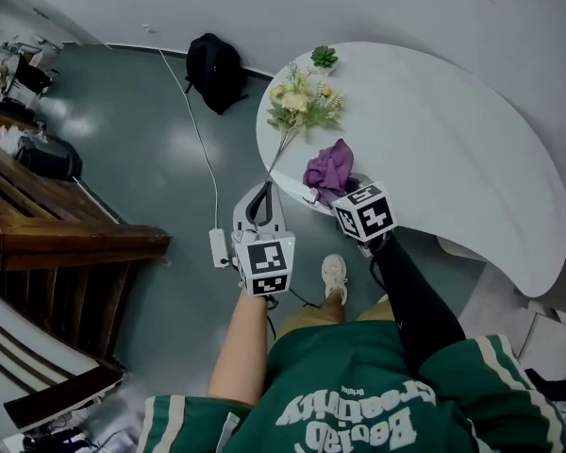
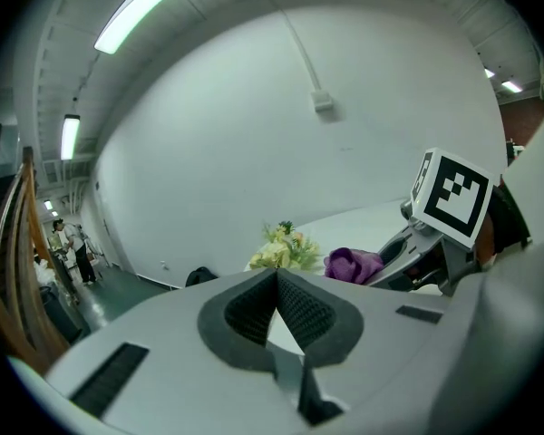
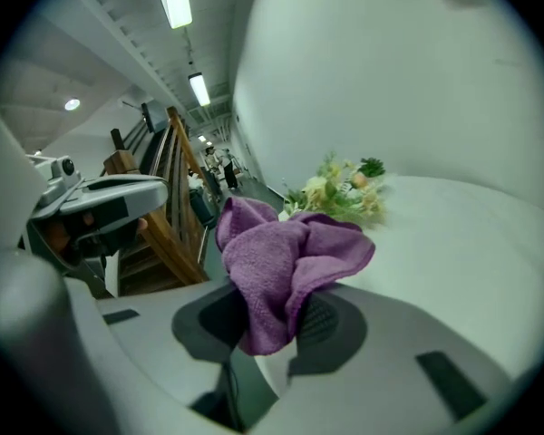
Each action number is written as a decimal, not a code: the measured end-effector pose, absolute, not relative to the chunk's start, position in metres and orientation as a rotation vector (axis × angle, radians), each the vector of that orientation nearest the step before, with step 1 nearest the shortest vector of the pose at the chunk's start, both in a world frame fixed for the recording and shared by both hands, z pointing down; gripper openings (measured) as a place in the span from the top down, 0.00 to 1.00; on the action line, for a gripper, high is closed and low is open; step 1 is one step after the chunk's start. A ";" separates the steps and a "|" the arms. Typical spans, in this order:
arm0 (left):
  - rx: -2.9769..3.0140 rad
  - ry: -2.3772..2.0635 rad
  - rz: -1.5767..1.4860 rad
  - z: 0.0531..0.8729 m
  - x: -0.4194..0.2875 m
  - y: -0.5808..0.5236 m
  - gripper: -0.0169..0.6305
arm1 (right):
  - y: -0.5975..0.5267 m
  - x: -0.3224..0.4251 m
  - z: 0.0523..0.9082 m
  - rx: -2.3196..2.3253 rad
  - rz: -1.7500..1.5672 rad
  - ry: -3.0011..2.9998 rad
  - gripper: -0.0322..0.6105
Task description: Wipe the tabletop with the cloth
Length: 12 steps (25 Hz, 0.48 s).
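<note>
The purple cloth [image 1: 328, 170] hangs bunched at the near left edge of the white curved tabletop [image 1: 453, 130]. My right gripper [image 1: 338, 196] is shut on it; in the right gripper view the cloth [image 3: 290, 256] spills up out of the jaws of the right gripper [image 3: 276, 320]. My left gripper [image 1: 262, 189] hovers over the floor just left of the table edge, shut with nothing in it; its pads [image 2: 290, 311] meet at the tip. From the left gripper view the cloth [image 2: 352, 263] shows beside the right gripper's marker cube [image 2: 455, 193].
A bunch of pale flowers [image 1: 302, 102] lies on the table's left end, with a small green plant [image 1: 324, 58] behind it. On the floor are a black backpack [image 1: 215, 69], a white cable with a power strip [image 1: 218, 246], and a wooden staircase [image 1: 38, 234] at left.
</note>
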State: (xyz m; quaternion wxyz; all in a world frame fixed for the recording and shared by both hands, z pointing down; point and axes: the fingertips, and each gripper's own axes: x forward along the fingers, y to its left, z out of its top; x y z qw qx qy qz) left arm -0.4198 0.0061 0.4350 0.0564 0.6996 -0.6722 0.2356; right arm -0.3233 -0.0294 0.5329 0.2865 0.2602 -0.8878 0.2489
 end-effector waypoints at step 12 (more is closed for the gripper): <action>2.048 -2.025 0.706 0.465 -0.447 0.027 0.97 | 0.003 -0.351 0.613 0.590 0.743 -2.162 0.78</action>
